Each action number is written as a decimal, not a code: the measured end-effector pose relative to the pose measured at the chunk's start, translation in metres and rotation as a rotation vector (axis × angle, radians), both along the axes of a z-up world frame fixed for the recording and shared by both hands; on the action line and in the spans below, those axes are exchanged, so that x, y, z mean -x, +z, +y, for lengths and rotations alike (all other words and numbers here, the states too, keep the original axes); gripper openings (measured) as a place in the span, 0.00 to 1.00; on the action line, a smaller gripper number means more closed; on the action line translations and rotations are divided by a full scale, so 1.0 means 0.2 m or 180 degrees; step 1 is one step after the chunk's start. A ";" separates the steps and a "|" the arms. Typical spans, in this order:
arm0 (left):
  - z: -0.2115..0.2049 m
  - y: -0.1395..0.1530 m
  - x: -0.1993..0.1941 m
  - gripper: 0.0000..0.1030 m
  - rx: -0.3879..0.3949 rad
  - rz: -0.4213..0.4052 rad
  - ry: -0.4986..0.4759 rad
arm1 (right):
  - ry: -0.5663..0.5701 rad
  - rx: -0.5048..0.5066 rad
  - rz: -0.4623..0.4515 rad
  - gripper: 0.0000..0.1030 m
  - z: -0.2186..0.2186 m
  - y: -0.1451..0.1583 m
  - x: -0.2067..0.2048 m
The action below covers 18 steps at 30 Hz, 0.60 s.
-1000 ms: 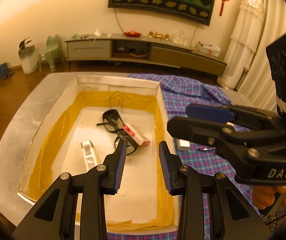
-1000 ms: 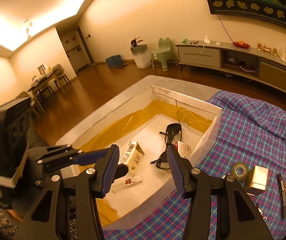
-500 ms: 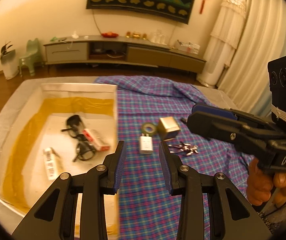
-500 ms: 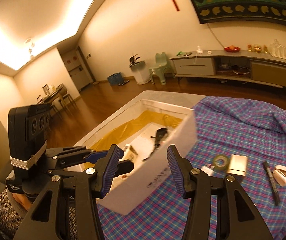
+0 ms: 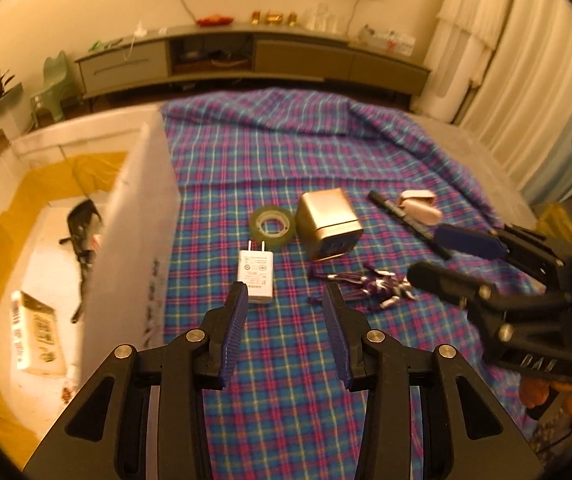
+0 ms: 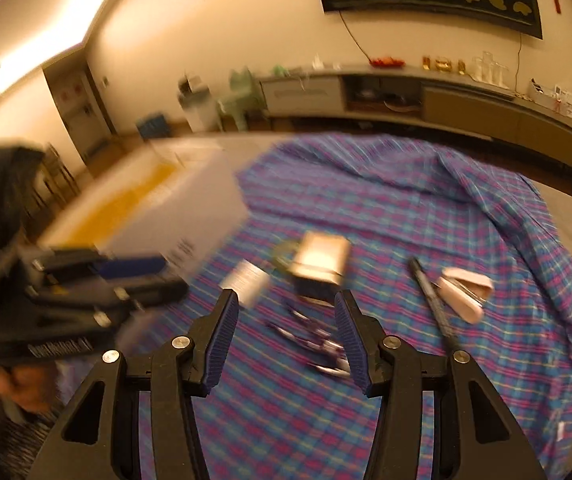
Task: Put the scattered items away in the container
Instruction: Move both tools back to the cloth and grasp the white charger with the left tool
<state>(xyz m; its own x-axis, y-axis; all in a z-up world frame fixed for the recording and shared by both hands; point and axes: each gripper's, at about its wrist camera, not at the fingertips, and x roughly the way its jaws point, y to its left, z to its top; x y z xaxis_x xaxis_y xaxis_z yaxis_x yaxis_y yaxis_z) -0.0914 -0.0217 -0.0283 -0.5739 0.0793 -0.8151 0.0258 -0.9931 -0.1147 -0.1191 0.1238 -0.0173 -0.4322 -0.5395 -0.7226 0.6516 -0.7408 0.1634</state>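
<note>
Because both grippers hang with jaws parted and empty, having just been opening, over closely packed clutter, the likeliest slip is nudging a neighbour while closing on one piece.

At nine o'clock in the left wrist view stands the container (image 5: 138, 216), a white, stiff-walled box with a yellow film lining, already holding dark glasses (image 5: 82, 220) and a small carton (image 5: 36, 332). Its near wall is close enough for the left gripper (image 5: 284, 300) to clip.

Just past that gripper's tips lies the charger (image 5: 256, 274), a smooth white block with two prongs; hard plastic may slide on the plaid cloth (image 5: 286, 148), which is soft and rumpled. Behind it, touching each other, are a glossy tape roll (image 5: 273, 224) and a metallic cube (image 5: 327, 220).

Toward three o'clock lie a tangled cord (image 5: 369, 286), apt to snag, a slim marker (image 5: 399, 216) that may roll, a pale rounded case (image 5: 419, 206), and the right gripper (image 6: 286, 308).
</note>
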 end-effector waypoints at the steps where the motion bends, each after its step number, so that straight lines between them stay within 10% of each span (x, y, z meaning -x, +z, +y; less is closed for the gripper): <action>1: 0.01 -0.03 0.04 0.40 0.0018 -0.0055 0.0035 | 0.0014 -0.0111 -0.0026 0.56 0.01 -0.04 0.03; 18: -0.01 -0.36 0.30 0.46 0.0233 -0.0289 0.0314 | 0.0405 -0.0733 0.0065 0.58 -0.09 -0.41 0.11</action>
